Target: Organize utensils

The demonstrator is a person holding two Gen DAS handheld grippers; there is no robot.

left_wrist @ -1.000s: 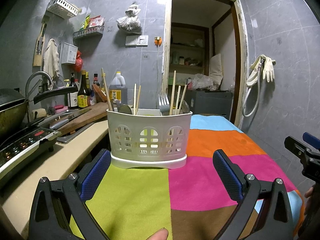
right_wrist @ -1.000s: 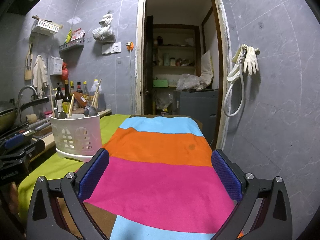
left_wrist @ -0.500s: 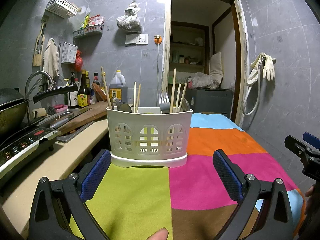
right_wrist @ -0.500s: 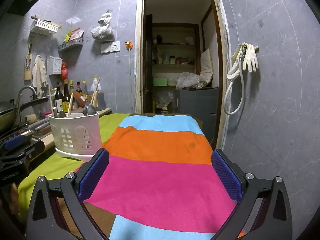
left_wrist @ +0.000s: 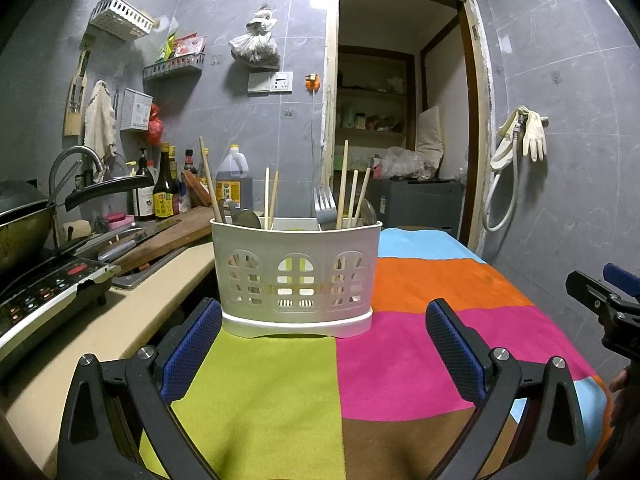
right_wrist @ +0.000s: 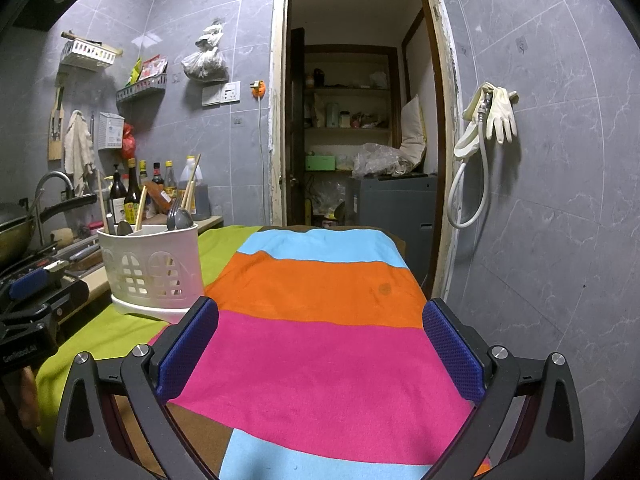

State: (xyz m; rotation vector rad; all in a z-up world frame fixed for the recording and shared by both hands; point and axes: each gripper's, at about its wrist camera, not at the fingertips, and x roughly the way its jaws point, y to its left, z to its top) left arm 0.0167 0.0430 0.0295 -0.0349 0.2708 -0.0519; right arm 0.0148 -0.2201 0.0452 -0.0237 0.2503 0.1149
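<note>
A white plastic utensil caddy (left_wrist: 296, 276) stands on the striped cloth, straight ahead of my left gripper (left_wrist: 322, 340). It holds wooden chopsticks (left_wrist: 343, 184), a fork (left_wrist: 325, 206) and spoons (left_wrist: 248, 218). My left gripper is open and empty, a short way before the caddy. My right gripper (right_wrist: 320, 340) is open and empty over the pink stripe; the caddy (right_wrist: 150, 268) sits to its left. My right gripper also shows at the right edge of the left wrist view (left_wrist: 600, 300).
The table wears a multicolour cloth (right_wrist: 328, 356). A counter on the left carries an induction cooker (left_wrist: 44, 292), a wok (left_wrist: 24, 228), a wooden cutting board (left_wrist: 160, 236) with a knife, and sauce bottles (left_wrist: 164, 192). An open doorway (right_wrist: 356, 132) lies beyond the table.
Both grippers stay open and nearly still. The left view has risen very slightly; nothing was taken or let go.
</note>
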